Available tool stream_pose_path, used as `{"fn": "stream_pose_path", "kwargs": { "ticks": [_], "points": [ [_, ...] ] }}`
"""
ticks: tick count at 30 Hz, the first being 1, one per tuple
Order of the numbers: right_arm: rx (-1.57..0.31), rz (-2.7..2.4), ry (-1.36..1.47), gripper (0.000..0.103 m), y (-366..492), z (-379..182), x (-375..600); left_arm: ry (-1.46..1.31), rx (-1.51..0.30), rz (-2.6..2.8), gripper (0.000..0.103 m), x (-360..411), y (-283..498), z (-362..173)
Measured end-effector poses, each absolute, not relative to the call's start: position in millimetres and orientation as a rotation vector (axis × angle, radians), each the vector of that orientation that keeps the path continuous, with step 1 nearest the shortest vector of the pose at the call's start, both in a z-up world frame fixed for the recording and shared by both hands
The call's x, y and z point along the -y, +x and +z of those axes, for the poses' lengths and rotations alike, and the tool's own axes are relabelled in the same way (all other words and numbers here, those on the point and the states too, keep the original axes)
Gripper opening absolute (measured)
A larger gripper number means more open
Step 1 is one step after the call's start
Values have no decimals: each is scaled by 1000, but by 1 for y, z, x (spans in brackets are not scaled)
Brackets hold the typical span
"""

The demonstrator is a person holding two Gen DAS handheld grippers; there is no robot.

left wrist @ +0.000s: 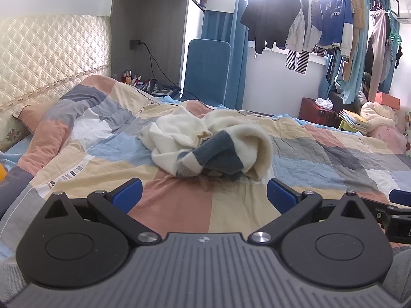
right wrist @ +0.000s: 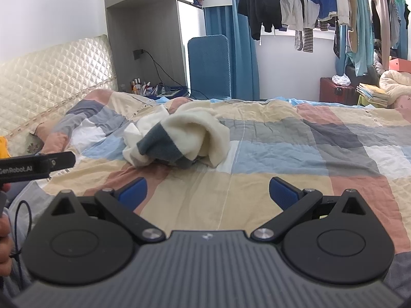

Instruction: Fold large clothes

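A crumpled cream sweater with dark grey-blue stripes [left wrist: 210, 146] lies in a heap on the patchwork quilt [left wrist: 179, 205] in the middle of the bed. It also shows in the right wrist view [right wrist: 179, 138]. My left gripper [left wrist: 204, 192] is open and empty, hovering above the quilt just short of the heap. My right gripper [right wrist: 207, 192] is open and empty, a little further back and to the right of the heap. Part of the right gripper shows at the right edge of the left view [left wrist: 398, 205].
A quilted cream headboard [left wrist: 51, 56] and pillow are on the left. A blue chair [left wrist: 208, 71] and a cluttered bedside shelf stand beyond the bed. Clothes hang on a rack [left wrist: 334, 20] by the window. A red case [left wrist: 318, 113] and books sit at the right.
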State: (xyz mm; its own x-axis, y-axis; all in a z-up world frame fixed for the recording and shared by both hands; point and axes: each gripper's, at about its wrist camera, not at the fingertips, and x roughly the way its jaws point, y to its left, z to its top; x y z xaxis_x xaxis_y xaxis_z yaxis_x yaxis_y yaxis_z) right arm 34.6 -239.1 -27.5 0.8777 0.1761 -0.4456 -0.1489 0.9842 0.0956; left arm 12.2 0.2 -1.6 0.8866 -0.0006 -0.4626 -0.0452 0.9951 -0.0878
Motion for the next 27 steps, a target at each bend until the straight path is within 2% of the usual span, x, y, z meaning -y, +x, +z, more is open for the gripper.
{"fn": "stream_pose_path", "kwargs": {
  "ticks": [27],
  "points": [
    [-468,160,60,103,33,-25,239,-92,-490,30,103,-1,7,-4]
  ]
}}
